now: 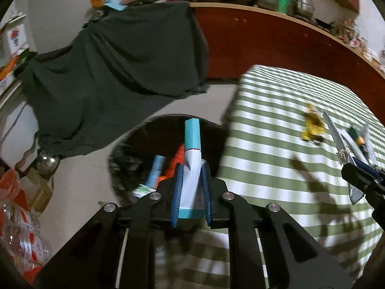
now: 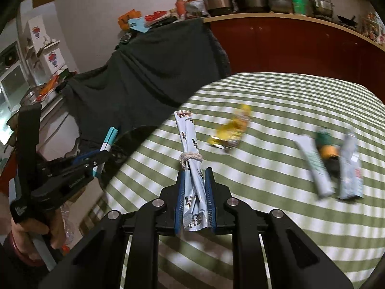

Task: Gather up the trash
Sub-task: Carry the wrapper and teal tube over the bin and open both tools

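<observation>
- Left gripper [image 1: 191, 168] clamped on teal-white box [image 1: 191, 159]; dark bin [image 1: 144, 154] directly beyond its tips.
- Right gripper [image 2: 195, 180] clamped on string-tied wrapper [image 2: 190, 159]; yellow wrapper [image 2: 231, 130] ahead-right on striped table [image 2: 288, 216].

dark cloth [image 1: 115, 72] draped (over furniture) | pots [image 2: 252, 1] on counter | green bottle [image 2: 297, 0] beside them
</observation>
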### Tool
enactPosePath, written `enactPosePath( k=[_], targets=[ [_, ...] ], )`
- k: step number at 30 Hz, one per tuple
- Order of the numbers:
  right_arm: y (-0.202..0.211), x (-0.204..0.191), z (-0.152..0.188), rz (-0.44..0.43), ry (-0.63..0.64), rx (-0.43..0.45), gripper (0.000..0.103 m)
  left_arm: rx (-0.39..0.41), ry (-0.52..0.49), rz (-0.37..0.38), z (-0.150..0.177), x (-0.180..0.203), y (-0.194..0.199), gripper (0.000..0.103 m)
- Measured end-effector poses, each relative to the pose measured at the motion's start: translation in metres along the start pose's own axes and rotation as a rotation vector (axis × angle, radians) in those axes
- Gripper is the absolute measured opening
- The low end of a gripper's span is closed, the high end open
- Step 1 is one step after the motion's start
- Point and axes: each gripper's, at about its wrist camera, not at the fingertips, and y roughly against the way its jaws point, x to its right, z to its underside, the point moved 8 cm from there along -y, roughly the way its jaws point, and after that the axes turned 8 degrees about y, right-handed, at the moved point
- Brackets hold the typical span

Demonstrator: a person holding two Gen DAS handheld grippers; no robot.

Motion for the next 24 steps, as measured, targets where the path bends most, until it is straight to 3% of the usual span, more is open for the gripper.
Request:
enactPosePath(
  k=[10,24],
  targets=[
    [-0.053,-0.063,-0.033,-0.069,0.072,-0.008,0.018,0.018,0.082,-0.097,-0.009,-0.062,-0.021,0.016],
    [-0.107,-0.094,-0.042,-0.078,0.092,-0.083,0.019,0.026,0.109,-0.136,-0.016,-0.084,-0.051,0.017]
  ],
)
